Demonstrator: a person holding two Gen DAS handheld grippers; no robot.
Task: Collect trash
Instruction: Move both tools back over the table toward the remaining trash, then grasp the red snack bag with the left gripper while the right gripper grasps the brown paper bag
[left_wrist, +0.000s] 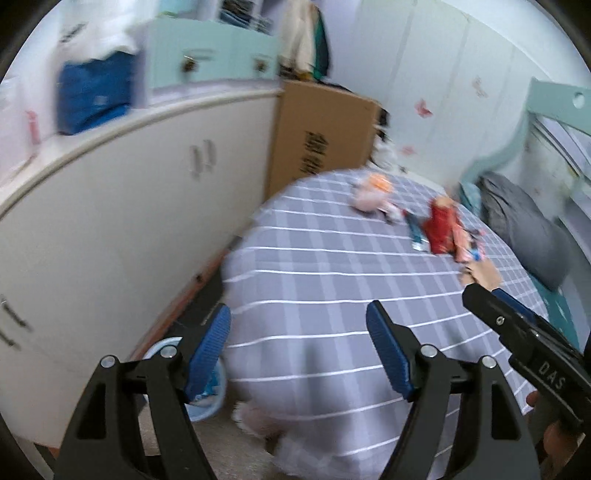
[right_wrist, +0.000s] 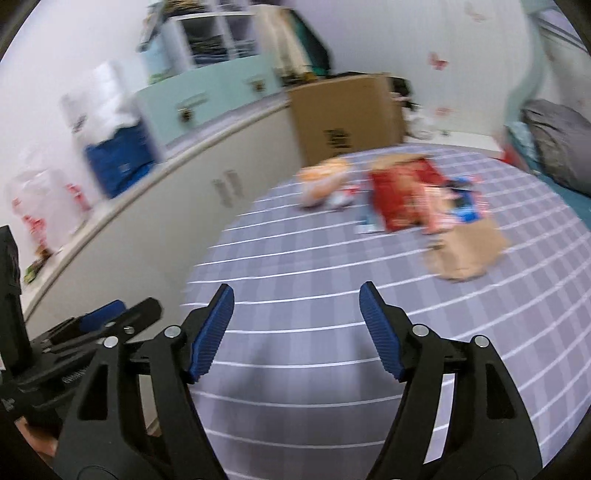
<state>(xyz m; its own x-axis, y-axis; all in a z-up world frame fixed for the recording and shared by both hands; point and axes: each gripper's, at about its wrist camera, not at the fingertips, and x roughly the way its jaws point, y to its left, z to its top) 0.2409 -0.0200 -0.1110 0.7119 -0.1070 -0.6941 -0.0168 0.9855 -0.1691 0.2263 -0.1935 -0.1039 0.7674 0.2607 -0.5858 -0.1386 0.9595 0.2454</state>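
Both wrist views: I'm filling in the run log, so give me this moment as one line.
left gripper: open, empty | right gripper: open, empty | wrappers: on bed, untouched | bin: on floor beside bed

We see that our left gripper (left_wrist: 298, 317) has black plastic arms with triangular cut-outs, silver round screws at the joints, and blue ribbed pads (left_wrist: 388, 354) on both fingers. Our right gripper (right_wrist: 296, 300) looks the same. In the left view its black side carries white letters "DAS".
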